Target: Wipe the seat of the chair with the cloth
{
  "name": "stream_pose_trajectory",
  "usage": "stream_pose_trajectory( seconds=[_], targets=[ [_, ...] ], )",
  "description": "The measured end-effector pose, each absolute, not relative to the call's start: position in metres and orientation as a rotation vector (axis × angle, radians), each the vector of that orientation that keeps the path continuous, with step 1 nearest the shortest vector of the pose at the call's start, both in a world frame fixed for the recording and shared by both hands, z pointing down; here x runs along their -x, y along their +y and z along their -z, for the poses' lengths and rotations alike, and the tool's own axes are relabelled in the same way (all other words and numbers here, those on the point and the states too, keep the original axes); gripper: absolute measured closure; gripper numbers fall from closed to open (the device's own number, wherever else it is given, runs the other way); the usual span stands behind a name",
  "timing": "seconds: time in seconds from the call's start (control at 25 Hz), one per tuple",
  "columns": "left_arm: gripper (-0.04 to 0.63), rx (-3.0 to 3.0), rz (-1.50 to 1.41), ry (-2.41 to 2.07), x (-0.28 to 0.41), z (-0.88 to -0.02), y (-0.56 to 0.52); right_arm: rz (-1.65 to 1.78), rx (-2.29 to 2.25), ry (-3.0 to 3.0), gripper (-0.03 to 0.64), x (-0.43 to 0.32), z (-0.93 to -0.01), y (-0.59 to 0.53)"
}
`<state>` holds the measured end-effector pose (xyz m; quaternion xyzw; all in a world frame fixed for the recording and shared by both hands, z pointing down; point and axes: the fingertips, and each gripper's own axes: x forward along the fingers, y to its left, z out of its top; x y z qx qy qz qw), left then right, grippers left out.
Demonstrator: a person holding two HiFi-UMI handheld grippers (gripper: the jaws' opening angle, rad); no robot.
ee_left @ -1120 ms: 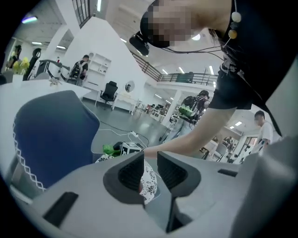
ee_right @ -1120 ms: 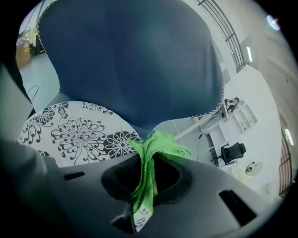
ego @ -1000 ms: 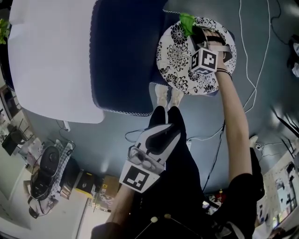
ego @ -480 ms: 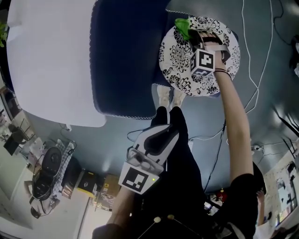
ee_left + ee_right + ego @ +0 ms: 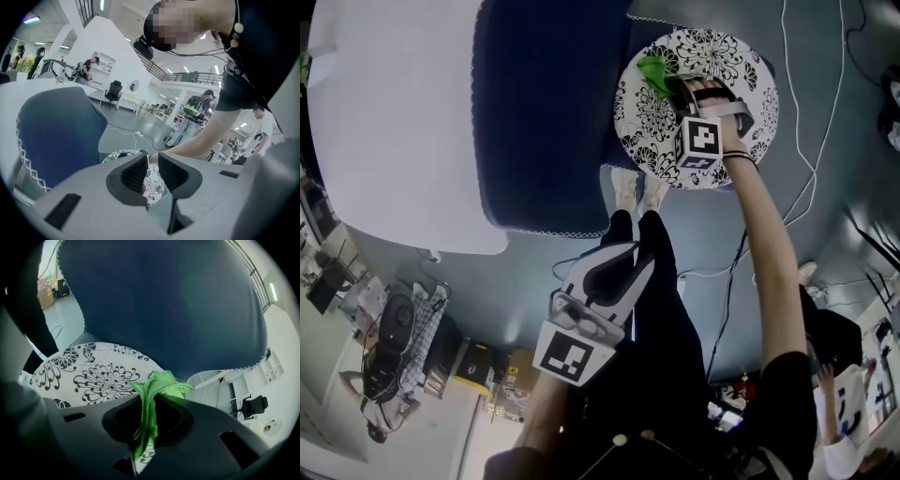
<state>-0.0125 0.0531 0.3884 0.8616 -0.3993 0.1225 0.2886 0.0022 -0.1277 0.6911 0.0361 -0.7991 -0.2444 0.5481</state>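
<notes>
Near the seat's edge, my right hand-held gripper (image 5: 677,86) is clamped on the green cloth (image 5: 654,73), and the cloth's bunched end seems to rest on the flowered seat (image 5: 722,52). My left hand-held gripper (image 5: 607,272) hangs by my legs, well apart from the chair, its jaws a narrow gap apart with nothing between them. I judge the wiping is under way. The next move calls for dragging the cloth across the rest of the seat, pressed down and firmly pinched.
</notes>
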Motion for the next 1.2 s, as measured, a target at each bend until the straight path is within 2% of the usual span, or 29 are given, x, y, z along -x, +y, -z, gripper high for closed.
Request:
stream_pose_trajectory(
  seconds=[0.92, 1.2],
  targets=[
    [0.517, -2.305, -0.317, -1.091, 0.013, -0.39, 0.048, 0.523, 0.225, -1.95, 0.566, -0.024, -0.682, 0.082],
    [0.518, -2.31, -0.32, -1.067, 0.004, -0.391, 0.05, 0.532, 0.185, -1.963, 0.566, -0.029, -0.671, 0.076]
  ],
)
